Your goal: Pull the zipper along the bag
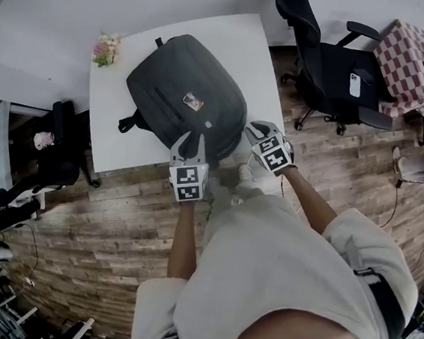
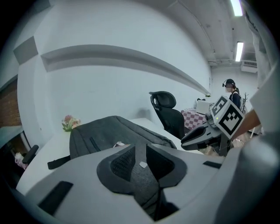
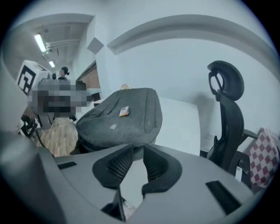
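I am seeing my left gripper [image 2: 141,151] with its two jaws standing parted. The gap between them is showing only grey fabric, and the pads are not clamping on it. Its tips are hovering over the near end of the one dark grey fabric backpack [image 1: 185,92]. My right gripper [image 3: 138,151] is also holding its two jaws apart with nothing between them. Bare tabletop and floor are showing through the gap. In the head view it [image 1: 259,131] is sitting just beside the backpack's near right side, by the table's near right corner.

The backpack is lying flat on the one white rectangular table [image 1: 111,138], reaching from near the far edge to the near edge, with a single small orange label [image 1: 193,101] facing up. One small bunch of pink flowers [image 1: 106,50] is standing at the far left corner. Two black office chairs are standing off the table: one [image 1: 321,63] beyond the right edge, one [image 1: 60,154] beyond the left.
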`<state>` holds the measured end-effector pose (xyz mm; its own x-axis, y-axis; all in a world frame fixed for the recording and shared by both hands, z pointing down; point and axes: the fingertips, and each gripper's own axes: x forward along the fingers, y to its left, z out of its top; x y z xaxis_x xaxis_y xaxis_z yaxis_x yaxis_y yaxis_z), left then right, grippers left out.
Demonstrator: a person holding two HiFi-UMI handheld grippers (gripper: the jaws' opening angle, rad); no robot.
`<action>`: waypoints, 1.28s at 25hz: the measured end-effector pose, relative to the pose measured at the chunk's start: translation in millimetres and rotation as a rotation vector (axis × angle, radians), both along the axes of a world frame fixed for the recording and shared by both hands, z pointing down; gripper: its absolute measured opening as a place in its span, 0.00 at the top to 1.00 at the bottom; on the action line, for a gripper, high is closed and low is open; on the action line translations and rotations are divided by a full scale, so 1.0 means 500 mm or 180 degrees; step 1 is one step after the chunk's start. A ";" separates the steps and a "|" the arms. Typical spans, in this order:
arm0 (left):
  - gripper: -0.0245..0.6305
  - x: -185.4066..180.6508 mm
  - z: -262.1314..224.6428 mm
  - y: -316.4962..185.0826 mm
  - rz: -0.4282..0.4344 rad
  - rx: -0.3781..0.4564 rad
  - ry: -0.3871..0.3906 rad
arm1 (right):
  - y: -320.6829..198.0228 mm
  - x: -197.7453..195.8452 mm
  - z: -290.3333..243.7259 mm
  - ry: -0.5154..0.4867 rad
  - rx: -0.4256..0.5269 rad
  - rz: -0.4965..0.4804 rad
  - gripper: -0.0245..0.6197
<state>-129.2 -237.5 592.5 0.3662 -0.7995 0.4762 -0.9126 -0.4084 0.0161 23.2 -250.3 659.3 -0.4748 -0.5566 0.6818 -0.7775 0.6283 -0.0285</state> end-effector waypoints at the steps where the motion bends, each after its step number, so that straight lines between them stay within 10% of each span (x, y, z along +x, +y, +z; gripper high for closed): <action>1: 0.81 -0.004 -0.009 -0.005 -0.0036 0.0033 0.0020 | -0.010 0.003 -0.018 -0.0077 0.0063 0.0086 0.83; 13: 0.90 -0.071 -0.124 -0.051 -0.0355 0.0450 0.0174 | -0.119 0.005 -0.260 -0.0536 0.0969 0.0493 0.94; 32: 0.92 -0.157 -0.260 -0.129 -0.0494 0.0979 0.0107 | -0.184 -0.061 -0.411 -0.0718 0.1568 0.0333 0.94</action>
<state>-207.5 -302.3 462.5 0.2404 -0.9511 0.1940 -0.9653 -0.2553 -0.0551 -7.2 -342.3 453.8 -0.5041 -0.8361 0.2164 -0.8450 0.5292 0.0763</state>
